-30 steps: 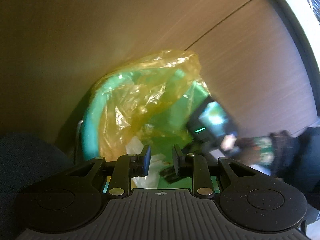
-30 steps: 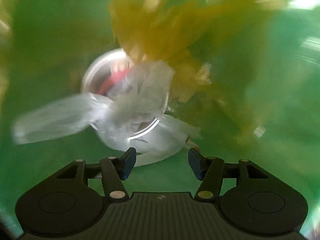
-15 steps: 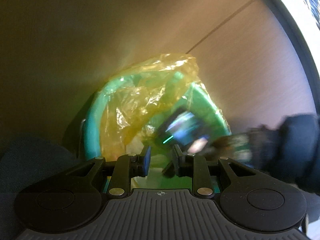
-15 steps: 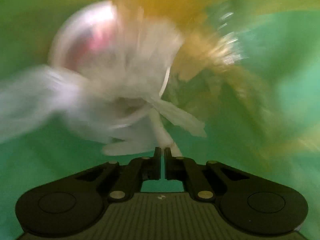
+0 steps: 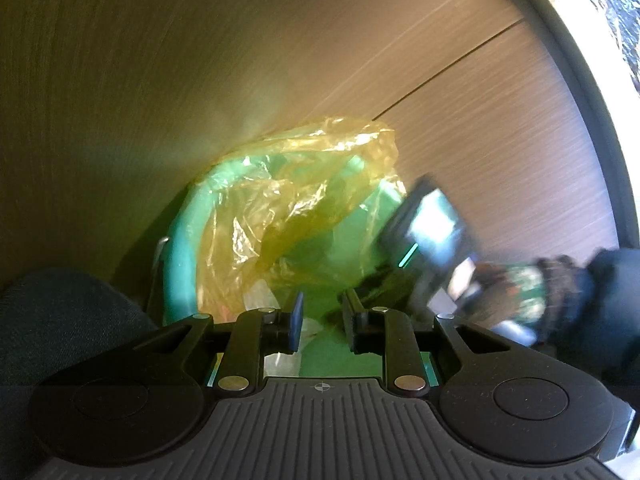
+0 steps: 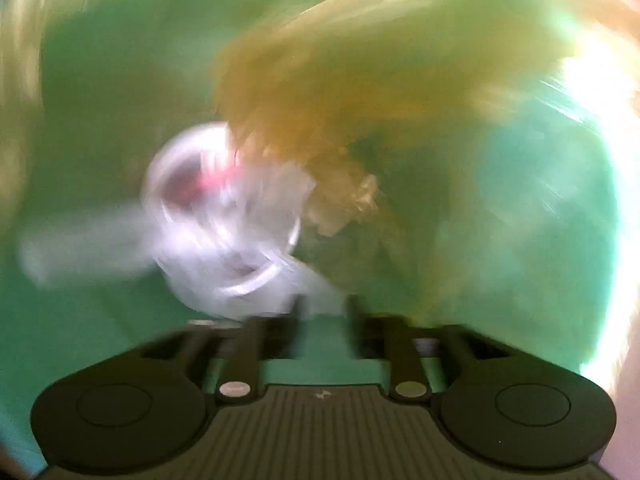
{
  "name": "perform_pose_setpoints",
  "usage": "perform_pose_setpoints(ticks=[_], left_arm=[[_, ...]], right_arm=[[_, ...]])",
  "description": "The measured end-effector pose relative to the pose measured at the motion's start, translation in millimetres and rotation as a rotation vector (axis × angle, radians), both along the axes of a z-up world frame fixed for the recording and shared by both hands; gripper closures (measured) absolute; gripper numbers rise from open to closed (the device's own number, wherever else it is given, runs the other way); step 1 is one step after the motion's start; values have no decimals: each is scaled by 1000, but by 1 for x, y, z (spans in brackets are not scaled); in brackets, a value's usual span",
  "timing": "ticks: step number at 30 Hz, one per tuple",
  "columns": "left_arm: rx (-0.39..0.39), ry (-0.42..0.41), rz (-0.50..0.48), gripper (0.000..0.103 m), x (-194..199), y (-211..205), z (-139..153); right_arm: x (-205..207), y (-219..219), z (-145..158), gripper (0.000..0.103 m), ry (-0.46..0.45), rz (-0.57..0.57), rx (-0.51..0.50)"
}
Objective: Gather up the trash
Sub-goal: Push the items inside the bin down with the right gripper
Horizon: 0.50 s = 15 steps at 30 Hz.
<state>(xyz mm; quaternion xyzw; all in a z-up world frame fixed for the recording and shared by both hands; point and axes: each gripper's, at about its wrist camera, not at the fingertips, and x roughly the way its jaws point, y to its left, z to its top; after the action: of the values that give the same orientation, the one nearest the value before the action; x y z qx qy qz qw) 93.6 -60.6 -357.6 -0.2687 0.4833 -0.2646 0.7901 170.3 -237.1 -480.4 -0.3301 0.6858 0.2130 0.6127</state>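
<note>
A green bin (image 5: 182,256) with a crumpled yellow plastic liner (image 5: 296,200) stands against a wooden panel. My left gripper (image 5: 320,322) hovers just above its near rim, jaws a little apart and empty. The right gripper's body (image 5: 432,236) shows blurred over the bin's right rim. In the right wrist view, blurred, my right gripper (image 6: 322,312) is open inside the bin, above clear plastic trash (image 6: 228,232) with a round cup rim and a red patch. Yellow liner (image 6: 340,120) hangs behind it.
Wooden cabinet panels (image 5: 200,60) rise behind the bin. A dark blue cushion or seat (image 5: 60,320) lies at the lower left. The person's dark sleeve (image 5: 600,300) reaches in from the right.
My right gripper shut half a second ago near the clear plastic, and has now opened and pulled back. The left gripper has stayed put over the bin rim.
</note>
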Motion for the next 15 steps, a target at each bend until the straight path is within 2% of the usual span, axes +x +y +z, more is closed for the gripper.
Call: perform_pose_setpoints(ticks=[1, 3, 6, 10, 11, 12, 13, 14, 15], left_arm=[[-2, -1, -3, 78, 0, 0, 0], [-2, 1, -6, 78, 1, 0, -1], [41, -3, -20, 78, 3, -7, 1], [88, -5, -40, 78, 3, -12, 1], [91, -4, -42, 78, 3, -12, 1], [93, -3, -42, 78, 3, -12, 1], [92, -1, -41, 78, 3, -12, 1], [91, 1, -39, 78, 4, -13, 0], [89, 3, -37, 78, 5, -13, 0]], right_arm=[[-7, 6, -15, 31, 8, 85, -32], [-13, 15, -45, 32, 64, 179, -69], [-11, 25, -87, 32, 137, 205, -111], [-19, 31, -141, 32, 142, 302, -237], [-21, 29, -150, 34, 152, 305, -266], [-22, 27, -154, 52, 174, 291, -281], [-22, 25, -153, 79, 204, 261, -280], [-19, 24, -146, 90, 225, 214, -265], [-16, 24, -135, 92, 238, 162, -236]])
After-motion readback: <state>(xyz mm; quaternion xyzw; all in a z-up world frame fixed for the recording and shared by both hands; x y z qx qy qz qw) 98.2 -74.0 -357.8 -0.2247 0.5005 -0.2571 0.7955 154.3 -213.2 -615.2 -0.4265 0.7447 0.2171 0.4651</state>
